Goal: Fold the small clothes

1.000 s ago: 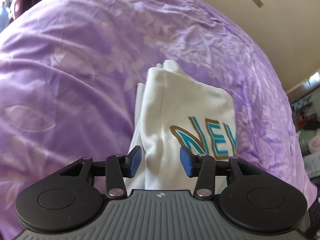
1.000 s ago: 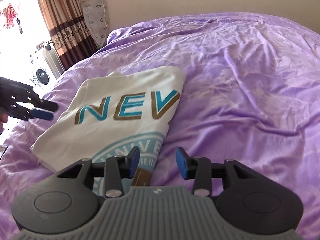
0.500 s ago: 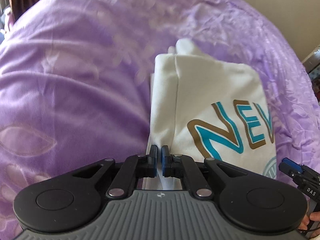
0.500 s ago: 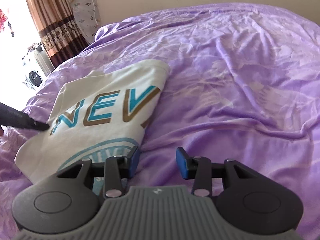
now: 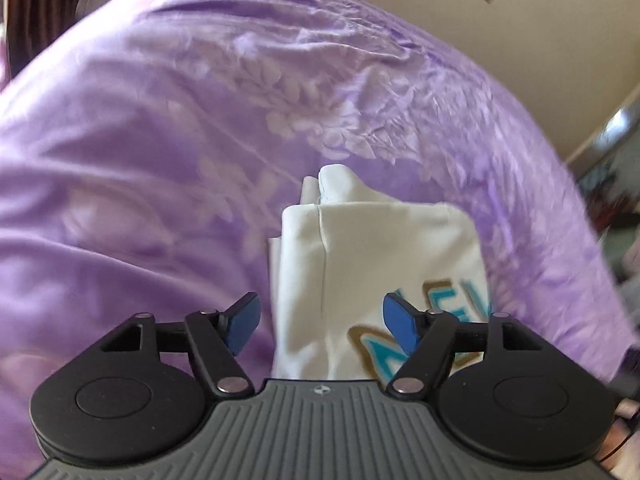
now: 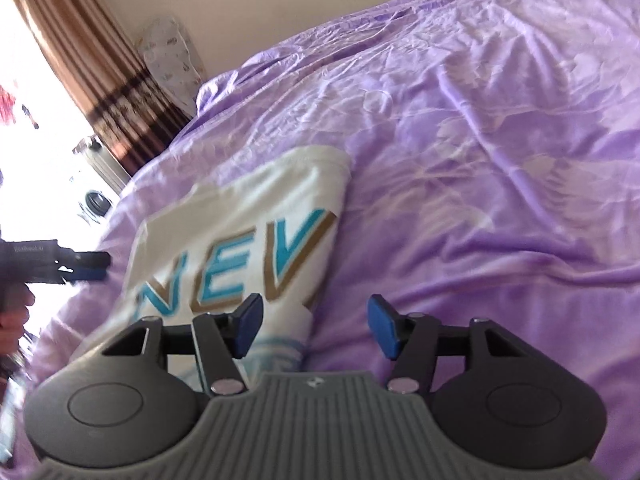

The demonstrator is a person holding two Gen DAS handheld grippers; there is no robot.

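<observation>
The folded white shirt (image 6: 248, 232) lies on a wrinkled purple bed (image 6: 480, 140) with wide free cloth around, while the left gripper (image 5: 322, 324) and right gripper (image 6: 312, 328) are opening, gripping nothing.

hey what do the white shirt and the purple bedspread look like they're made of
Shirt: looks like matte cotton knit, soft, with a stitched seam and printed teal and gold letters. Bedspread: seems a smooth, slightly shiny woven cloth, perhaps satin-like polyester, judging by the sheen on its creases and pale leaf pattern.

I see a purple floral bedspread (image 6: 480, 160) under a beige wall (image 6: 260, 8). Striped brown curtains (image 6: 92, 68) frame my bright window (image 6: 24, 100).
</observation>
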